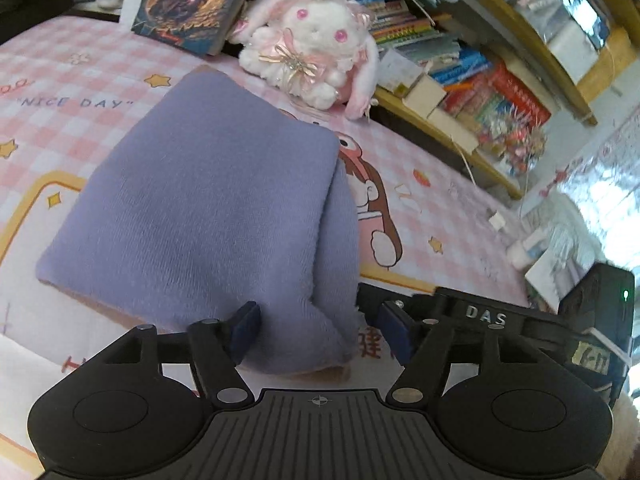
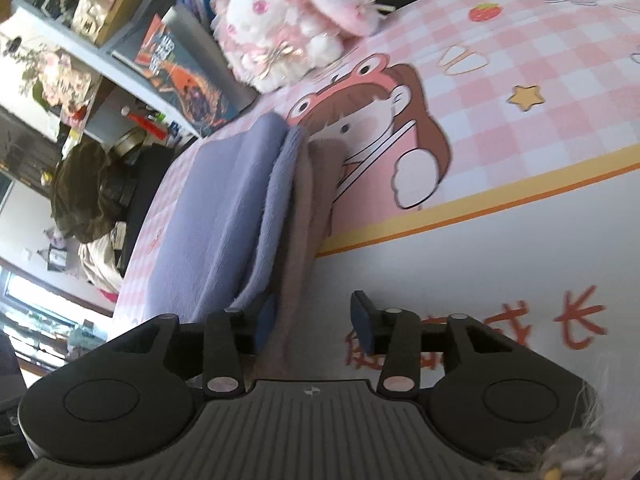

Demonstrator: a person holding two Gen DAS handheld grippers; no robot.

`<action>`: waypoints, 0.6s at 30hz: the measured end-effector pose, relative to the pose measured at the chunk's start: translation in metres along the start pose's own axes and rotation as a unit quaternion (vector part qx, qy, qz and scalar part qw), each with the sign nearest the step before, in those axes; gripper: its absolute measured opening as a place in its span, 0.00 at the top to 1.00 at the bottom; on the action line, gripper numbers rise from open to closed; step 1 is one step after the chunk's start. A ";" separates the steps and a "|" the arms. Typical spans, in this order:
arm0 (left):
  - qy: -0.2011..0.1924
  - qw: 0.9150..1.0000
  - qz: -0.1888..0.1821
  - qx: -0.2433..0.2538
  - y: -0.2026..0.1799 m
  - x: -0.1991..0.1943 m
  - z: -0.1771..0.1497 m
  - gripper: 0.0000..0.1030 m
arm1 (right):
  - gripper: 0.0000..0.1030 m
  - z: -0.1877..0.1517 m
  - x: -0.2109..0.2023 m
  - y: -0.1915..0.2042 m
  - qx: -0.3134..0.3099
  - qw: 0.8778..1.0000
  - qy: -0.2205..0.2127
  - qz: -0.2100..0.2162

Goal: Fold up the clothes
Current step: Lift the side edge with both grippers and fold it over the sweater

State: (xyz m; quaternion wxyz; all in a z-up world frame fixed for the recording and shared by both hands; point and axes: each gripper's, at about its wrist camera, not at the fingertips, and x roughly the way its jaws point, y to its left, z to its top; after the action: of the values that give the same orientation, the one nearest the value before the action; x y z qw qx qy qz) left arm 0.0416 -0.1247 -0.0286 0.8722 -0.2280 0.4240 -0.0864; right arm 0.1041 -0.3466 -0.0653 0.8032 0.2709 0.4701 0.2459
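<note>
The bed sheet [image 1: 400, 152] is pink and white checked, with yellow stars, a cartoon child in a frog hood, an orange border line and the words "NICE DAY". At its far side a white and pink plush rabbit [image 1: 316, 44] sits against a low wooden bookshelf [image 1: 472, 80] full of books, and a large book with a dark picture cover [image 1: 188, 4] leans just left of the rabbit. More shelves and clutter fill the room behind.

The folded purple cloth [image 1: 208, 208] lies flat in the middle of the sheet, near the camera, with its far edge close to the rabbit but not touching it. In the right wrist view its right edge shows stacked layers, purple above and a brownish-pink one below.

The left gripper [image 1: 320, 328] stands spread, and the near corner of the cloth lies loosely between its fingers; the pads do not press on it. The right gripper [image 2: 316, 320] is also parted; the layered edge touches its left finger [image 2: 266, 324], while the right finger stands apart over the bare sheet.

To the right of the cloth the sheet is bare up to the orange border, and also to the left.
</note>
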 end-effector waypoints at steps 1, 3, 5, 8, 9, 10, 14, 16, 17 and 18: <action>-0.003 1.000 -0.003 -0.006 0.000 0.000 0.000 0.34 | 0.60 0.000 -0.002 -0.001 0.000 1.000 0.000 0.000; -0.008 1.000 -0.006 -0.016 0.003 0.002 -0.002 0.34 | 0.60 -0.001 -0.005 -0.001 -0.004 1.000 0.000 -0.003; -0.010 1.000 -0.006 -0.018 0.004 0.004 -0.003 0.34 | 0.59 -0.002 -0.008 0.000 -0.013 1.000 -0.001 -0.007; -0.013 1.000 0.001 -0.008 0.000 0.004 -0.006 0.33 | 0.57 -0.005 -0.015 0.003 -0.026 1.000 -0.005 -0.011; -0.017 1.000 0.005 0.000 -0.003 0.002 -0.008 0.33 | 0.57 -0.005 -0.017 0.004 -0.029 0.999 -0.007 -0.011; -0.023 1.000 0.008 0.010 -0.008 -0.001 -0.009 0.33 | 0.57 -0.006 -0.019 0.005 -0.032 0.999 -0.008 -0.013; -0.055 0.997 0.011 0.058 -0.026 -0.016 -0.015 0.33 | 0.55 -0.011 -0.026 0.009 -0.043 0.999 -0.015 -0.021; -0.073 0.994 0.017 0.078 -0.033 -0.025 -0.018 0.33 | 0.52 -0.014 -0.030 0.011 -0.050 0.998 -0.017 -0.028; -0.082 0.993 0.022 0.086 -0.036 -0.030 -0.020 0.32 | 0.50 -0.016 -0.032 0.013 -0.054 0.998 -0.018 -0.032; -0.088 0.992 0.028 0.091 -0.037 -0.034 -0.022 0.32 | 0.45 -0.019 -0.033 0.015 -0.061 0.997 -0.019 -0.037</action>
State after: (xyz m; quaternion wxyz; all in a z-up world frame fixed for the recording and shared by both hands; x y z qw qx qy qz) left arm 0.0046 -0.1528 0.0014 0.9255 -0.1423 0.3418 -0.0801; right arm 0.0709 -0.3535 -0.0423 0.8359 0.2083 0.4483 0.2386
